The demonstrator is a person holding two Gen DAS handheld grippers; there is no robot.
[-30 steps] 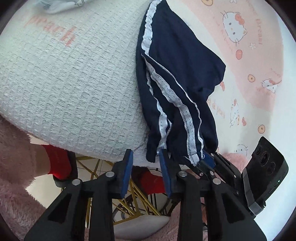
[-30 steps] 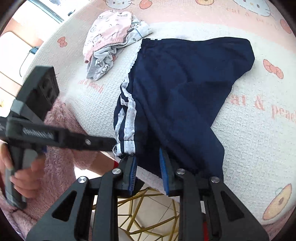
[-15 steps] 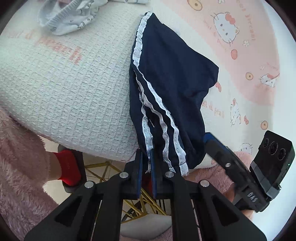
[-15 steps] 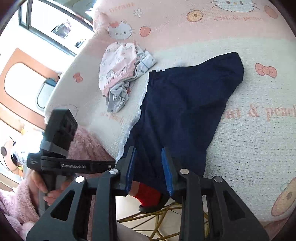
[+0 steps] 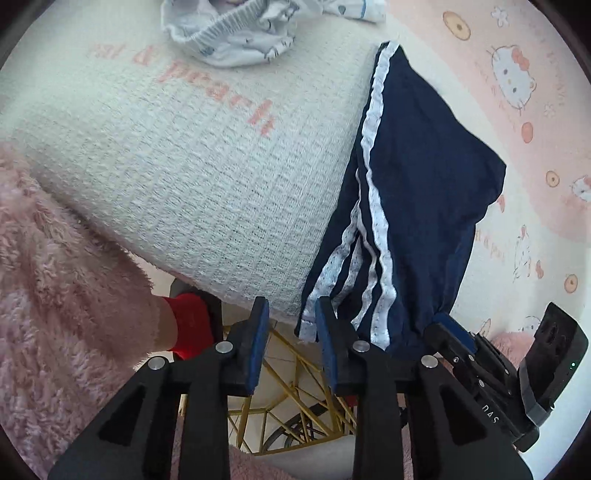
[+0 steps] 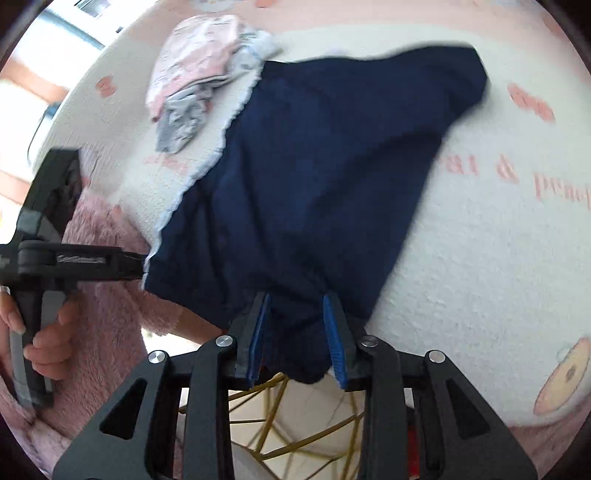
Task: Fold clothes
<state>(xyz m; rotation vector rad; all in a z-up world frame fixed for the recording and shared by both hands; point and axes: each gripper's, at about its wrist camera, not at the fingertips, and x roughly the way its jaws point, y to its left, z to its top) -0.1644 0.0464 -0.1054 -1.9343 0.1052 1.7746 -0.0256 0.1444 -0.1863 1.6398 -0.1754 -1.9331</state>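
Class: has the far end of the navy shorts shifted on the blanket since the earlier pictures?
No. The far end of the shorts still lies right beside the pile of small clothes, as it did before.

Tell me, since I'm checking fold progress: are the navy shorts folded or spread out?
Neither neatly: the navy shorts lie loosely spread on the blanket, rumpled, their near hem hanging over its edge between the open right gripper fingers.

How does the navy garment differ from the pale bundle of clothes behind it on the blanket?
The navy garment is dark with white side stripes; the pale bundle is light, pink and grey-white with small prints. The navy garment lies spread out and hangs over the near edge of the blanket, by both grippers; the pale bundle sits crumpled farther back, away from them. Both rest on the same blanket.
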